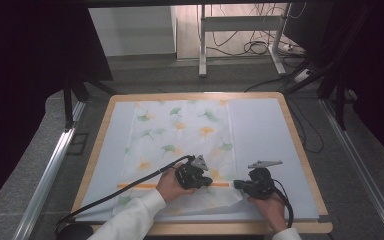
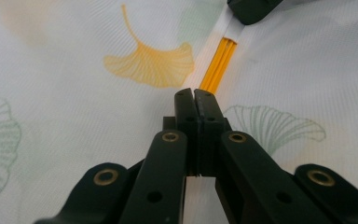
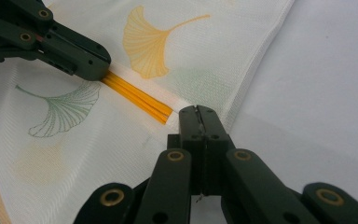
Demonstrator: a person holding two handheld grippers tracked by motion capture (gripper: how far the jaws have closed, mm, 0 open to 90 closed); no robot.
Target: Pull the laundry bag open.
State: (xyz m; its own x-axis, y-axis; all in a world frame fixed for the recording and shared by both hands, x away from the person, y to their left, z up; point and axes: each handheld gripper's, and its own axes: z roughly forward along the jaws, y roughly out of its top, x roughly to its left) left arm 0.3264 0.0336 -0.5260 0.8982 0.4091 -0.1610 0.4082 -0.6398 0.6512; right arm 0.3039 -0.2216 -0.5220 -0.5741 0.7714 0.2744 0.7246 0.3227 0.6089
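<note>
Pinching the cloth along its orange stripe, both grippers, left and right, fully closed; any slip and the fold springs open.

cloth: 1 | orange stripe: 1 | grippers: 2 | table: 1

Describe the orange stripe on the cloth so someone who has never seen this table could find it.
On the wooden table lies a white cloth printed with ginkgo leaves. Near its front edge, between the left claw and right claw, runs the orange stripe: straight, solid and narrow, unlike the scattered leaf prints.
</note>
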